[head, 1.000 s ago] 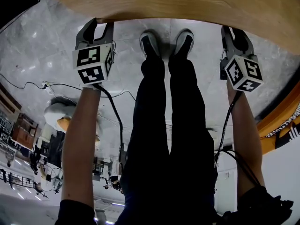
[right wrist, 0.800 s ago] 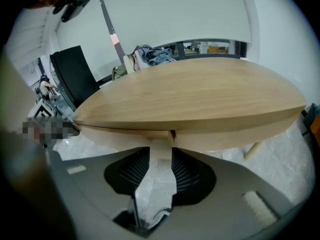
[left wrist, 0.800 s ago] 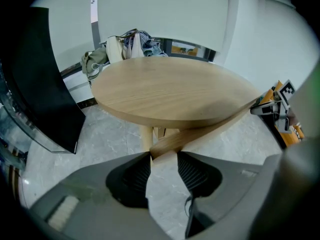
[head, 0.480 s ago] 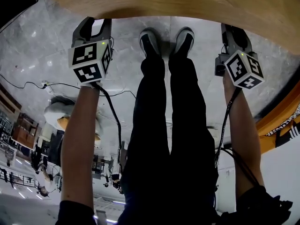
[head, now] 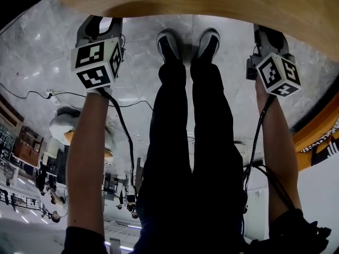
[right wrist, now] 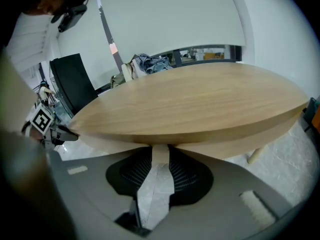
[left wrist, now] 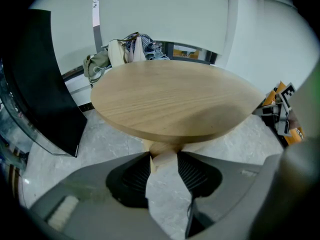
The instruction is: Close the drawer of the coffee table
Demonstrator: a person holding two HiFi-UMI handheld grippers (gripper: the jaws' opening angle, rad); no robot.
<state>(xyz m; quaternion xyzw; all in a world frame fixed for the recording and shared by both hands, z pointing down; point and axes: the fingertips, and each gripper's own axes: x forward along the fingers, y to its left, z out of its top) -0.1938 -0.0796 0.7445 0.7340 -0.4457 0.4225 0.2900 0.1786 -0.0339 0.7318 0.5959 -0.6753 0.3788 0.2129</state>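
Coffee table (head: 201, 1): round wooden top across the upper edge of the head view, just beyond the person's shoes (head: 168, 46). Both claws are at its near rim, tips tucked under. Left gripper (left wrist: 164, 156): jaws apart, nothing clamped, pale wood below the top showing in the gap. Right gripper (right wrist: 160, 151): jaws have just been closing, narrow gap, gripping nothing; lower wooden layer (right wrist: 240, 143) shows past the tips.

Light: bright, even, indoor. Shadow: soft band on the floor (head: 42, 62) beneath the worktop (head: 212, 4) rim; dim patch on the worktop's near side. Distortion: strong fisheye, black corners. Focus: nearest foreground below the worktop blurred.
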